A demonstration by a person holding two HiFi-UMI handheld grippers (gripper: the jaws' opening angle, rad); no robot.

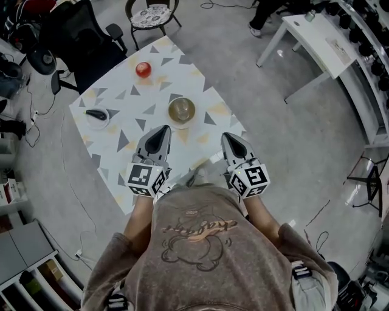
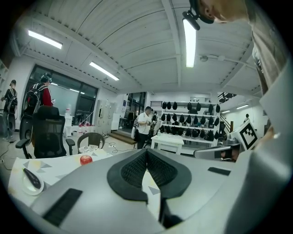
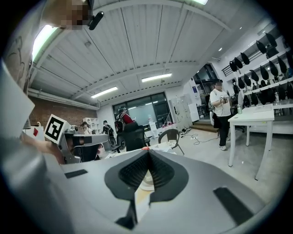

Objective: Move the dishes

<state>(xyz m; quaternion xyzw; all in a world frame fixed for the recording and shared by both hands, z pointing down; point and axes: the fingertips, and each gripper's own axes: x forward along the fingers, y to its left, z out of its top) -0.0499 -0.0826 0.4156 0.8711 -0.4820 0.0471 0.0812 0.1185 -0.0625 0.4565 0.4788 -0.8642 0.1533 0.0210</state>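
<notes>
On the triangle-patterned table (image 1: 130, 143) a glass bowl on a white plate (image 1: 182, 112) stands near the middle. A small white saucer with a dark object (image 1: 97, 116) lies at the left edge, and it also shows in the left gripper view as the saucer (image 2: 32, 181). A red apple (image 1: 143, 69) sits at the far end. My left gripper (image 1: 162, 130) and right gripper (image 1: 230, 138) hover over the table's near edge, both shut and holding nothing. The bowl's plate (image 3: 145, 180) peeks through the gap below the right gripper's (image 3: 148, 153) closed tips. The apple (image 2: 85, 159) sits left of the left gripper (image 2: 146, 152).
A black office chair (image 1: 82, 36) and a round stool (image 1: 151, 15) stand beyond the table's far end. A white desk (image 1: 316, 42) stands at the upper right. Cables trail on the grey floor at the left. Several people (image 2: 144, 123) stand in the room.
</notes>
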